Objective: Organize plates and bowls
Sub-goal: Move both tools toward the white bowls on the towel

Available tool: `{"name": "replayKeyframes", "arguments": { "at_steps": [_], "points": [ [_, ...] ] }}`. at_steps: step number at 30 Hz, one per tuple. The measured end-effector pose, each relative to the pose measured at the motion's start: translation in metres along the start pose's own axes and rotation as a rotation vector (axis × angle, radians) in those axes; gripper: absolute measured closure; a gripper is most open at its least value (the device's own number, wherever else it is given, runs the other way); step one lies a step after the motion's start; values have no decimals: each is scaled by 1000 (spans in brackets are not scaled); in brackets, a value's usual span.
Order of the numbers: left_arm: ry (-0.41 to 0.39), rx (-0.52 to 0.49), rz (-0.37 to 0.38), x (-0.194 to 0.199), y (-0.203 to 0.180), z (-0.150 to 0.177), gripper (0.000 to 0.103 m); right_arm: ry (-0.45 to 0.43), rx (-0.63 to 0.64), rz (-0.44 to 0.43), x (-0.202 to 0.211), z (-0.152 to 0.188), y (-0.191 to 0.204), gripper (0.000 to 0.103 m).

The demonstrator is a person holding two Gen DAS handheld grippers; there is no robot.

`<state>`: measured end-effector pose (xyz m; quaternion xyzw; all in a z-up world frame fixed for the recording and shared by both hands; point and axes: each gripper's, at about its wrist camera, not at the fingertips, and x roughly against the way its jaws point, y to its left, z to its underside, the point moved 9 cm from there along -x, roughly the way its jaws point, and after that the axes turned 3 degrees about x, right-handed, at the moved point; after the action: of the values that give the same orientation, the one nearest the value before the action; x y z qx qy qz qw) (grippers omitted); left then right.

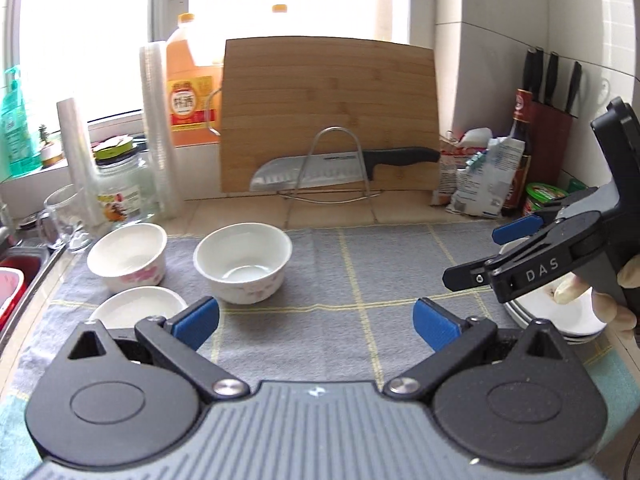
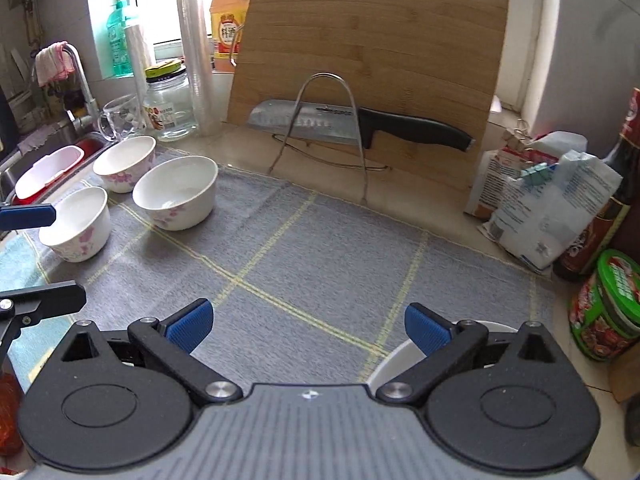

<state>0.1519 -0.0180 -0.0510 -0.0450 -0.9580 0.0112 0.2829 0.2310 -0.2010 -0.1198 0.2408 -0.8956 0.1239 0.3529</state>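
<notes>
Three white floral bowls (image 2: 176,194) (image 2: 125,163) (image 2: 76,223); one plate stack (image 1: 560,316), count unclear; one knife (image 2: 360,124); one cutting board (image 2: 368,60); two hand-held grippers (image 1: 316,322) (image 2: 308,326).

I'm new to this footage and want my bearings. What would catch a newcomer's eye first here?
Probably the big knife held in a wire rack, in front of the cutting board leaning against the window at the back. Next, three white floral bowls grouped on the left of the grey mat. Both open hand-held grippers, left and right, hover over the mat, with stacked plates under the right one.
</notes>
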Motion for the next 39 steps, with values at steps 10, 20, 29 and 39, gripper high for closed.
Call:
{"name": "replayKeyframes", "arguments": {
  "at_steps": [10,20,29,39],
  "points": [
    [-41,81,-147,42,79,11,1,-9,147,-112,-35,-23,105,0],
    [-98,37,-115,74,124,4,1,17,143,-102,-53,-30,178,0],
    [-66,31,-59,66,149,7,1,-12,185,-74,-51,-28,217,0],
    [32,14,-57,27,140,13,1,4,344,-86,-58,1,204,0]
  ]
}}
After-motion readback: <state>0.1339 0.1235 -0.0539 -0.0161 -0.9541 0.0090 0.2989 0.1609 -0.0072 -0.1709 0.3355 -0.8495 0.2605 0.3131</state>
